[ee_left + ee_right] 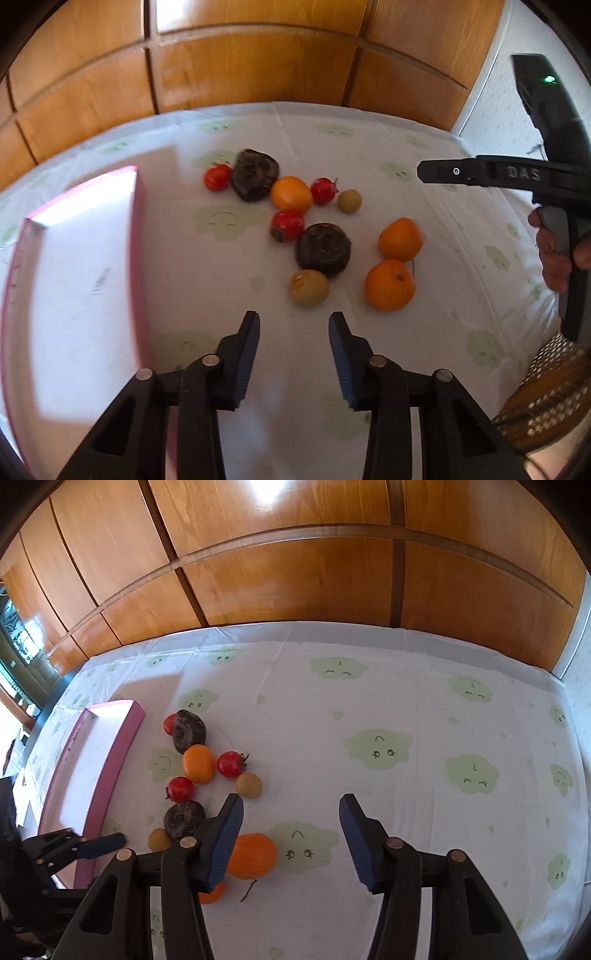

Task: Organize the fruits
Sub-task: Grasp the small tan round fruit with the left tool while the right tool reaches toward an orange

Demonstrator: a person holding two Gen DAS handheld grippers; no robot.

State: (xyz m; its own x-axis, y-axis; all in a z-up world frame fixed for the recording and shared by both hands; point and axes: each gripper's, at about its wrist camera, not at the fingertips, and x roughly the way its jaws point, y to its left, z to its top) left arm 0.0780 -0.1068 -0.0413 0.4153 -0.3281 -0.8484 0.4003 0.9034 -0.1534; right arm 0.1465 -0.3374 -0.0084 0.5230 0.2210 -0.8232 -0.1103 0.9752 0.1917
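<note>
Several fruits lie loose on the cloud-print tablecloth (406, 709): oranges (389, 284) (253, 854), red fruits (288, 225) (229, 763), two dark brown ones (323, 254) (189, 730) and two small tan ones (309, 288) (248, 784). A pink-rimmed white tray (138, 221) (118, 753) sits to their left. My left gripper (293, 315) is open just short of the near tan fruit, nothing between its fingers. My right gripper (291, 799) is open too. One orange lies partly under its left finger (225, 834), untouched by the pads.
Wooden cabinet doors (295, 572) stand behind the table's far edge. The right gripper's finger (443, 171) and the hand (554, 254) holding it show at the right of the left wrist view. A woven brown surface (546, 387) lies at lower right.
</note>
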